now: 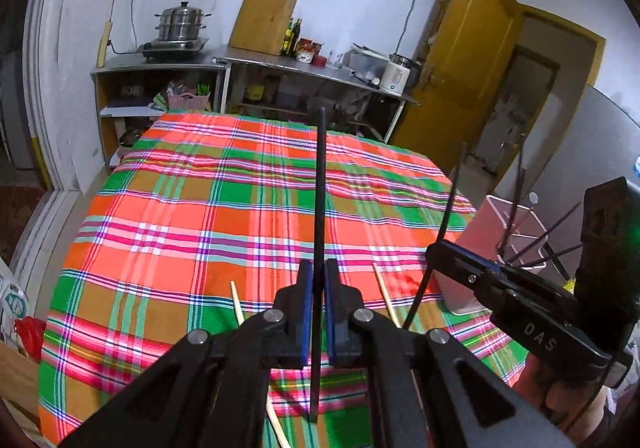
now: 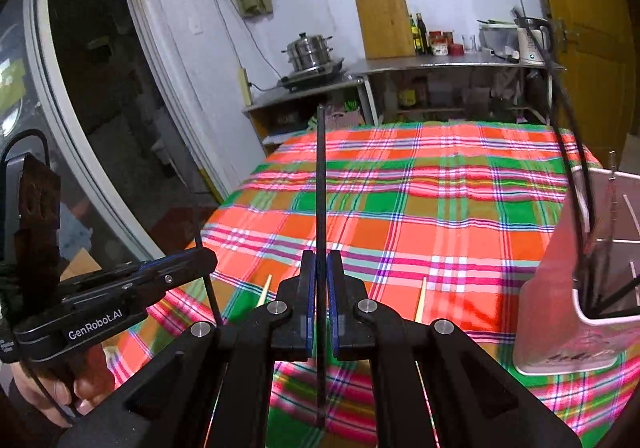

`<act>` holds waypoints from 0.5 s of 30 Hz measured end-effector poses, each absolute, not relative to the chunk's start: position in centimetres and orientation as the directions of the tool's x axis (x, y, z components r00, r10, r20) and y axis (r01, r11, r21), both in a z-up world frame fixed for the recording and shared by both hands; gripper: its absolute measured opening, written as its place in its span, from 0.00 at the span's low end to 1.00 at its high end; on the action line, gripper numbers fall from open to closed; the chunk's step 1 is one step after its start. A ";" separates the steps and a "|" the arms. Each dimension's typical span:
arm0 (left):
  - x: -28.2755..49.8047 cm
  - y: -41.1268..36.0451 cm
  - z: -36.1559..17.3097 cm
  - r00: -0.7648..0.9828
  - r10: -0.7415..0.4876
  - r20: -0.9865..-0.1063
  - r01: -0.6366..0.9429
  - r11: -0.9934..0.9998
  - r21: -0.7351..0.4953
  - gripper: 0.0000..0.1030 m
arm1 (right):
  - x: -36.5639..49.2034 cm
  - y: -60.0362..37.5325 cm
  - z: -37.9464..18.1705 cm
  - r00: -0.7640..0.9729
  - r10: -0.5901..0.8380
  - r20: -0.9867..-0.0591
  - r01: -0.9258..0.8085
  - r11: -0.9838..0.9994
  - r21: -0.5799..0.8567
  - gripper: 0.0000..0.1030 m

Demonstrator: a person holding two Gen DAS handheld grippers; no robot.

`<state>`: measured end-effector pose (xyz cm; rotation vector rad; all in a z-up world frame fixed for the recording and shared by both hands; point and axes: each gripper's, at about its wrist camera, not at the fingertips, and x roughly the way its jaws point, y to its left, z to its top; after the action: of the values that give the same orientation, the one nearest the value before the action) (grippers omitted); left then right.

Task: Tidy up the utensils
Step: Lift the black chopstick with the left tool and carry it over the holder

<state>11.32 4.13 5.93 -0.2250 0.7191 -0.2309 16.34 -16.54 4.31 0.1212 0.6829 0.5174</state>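
Note:
My left gripper (image 1: 319,268) is shut on a thin black chopstick (image 1: 320,175) that stands upright between its blue pads. Just as upright, a second black chopstick (image 2: 321,183) is pinched in my right gripper (image 2: 322,254), which is also shut. Each gripper shows in the other's view: the right gripper (image 1: 436,252) at the right edge, the left gripper (image 2: 206,254) at the left. A pink utensil holder (image 1: 476,244) (image 2: 552,288) stands at the table's right side with several black chopsticks in it. Two pale bamboo chopsticks (image 1: 237,302) (image 2: 420,300) lie on the plaid tablecloth (image 1: 200,187) beneath the grippers.
Beyond the table's far edge a steel counter (image 1: 280,65) carries a steamer pot (image 1: 182,23), a wooden board, bottles and a kettle (image 1: 396,75). A yellow door (image 1: 464,59) stands open at the right. A hand (image 2: 60,396) holds the left gripper's handle.

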 end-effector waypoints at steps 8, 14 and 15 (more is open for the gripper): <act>10.4 3.4 7.2 0.732 -0.305 -0.609 0.157 0.946 -0.284 0.06 | 14.7 -18.0 5.9 0.683 0.505 -0.529 -0.416 0.863 0.287 0.05; 9.7 2.4 8.0 0.727 -0.327 -0.603 0.188 0.940 -0.284 0.06 | 13.5 -19.4 6.9 0.705 0.500 -0.502 -0.406 0.866 0.292 0.05; 9.5 2.2 8.1 0.726 -0.332 -0.602 0.194 0.939 -0.284 0.06 | 13.3 -19.5 7.1 0.708 0.500 -0.499 -0.404 0.866 0.294 0.05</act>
<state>9.55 2.17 8.09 -0.2071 0.7014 -0.2926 13.31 -19.51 7.08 0.1675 0.6014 0.5045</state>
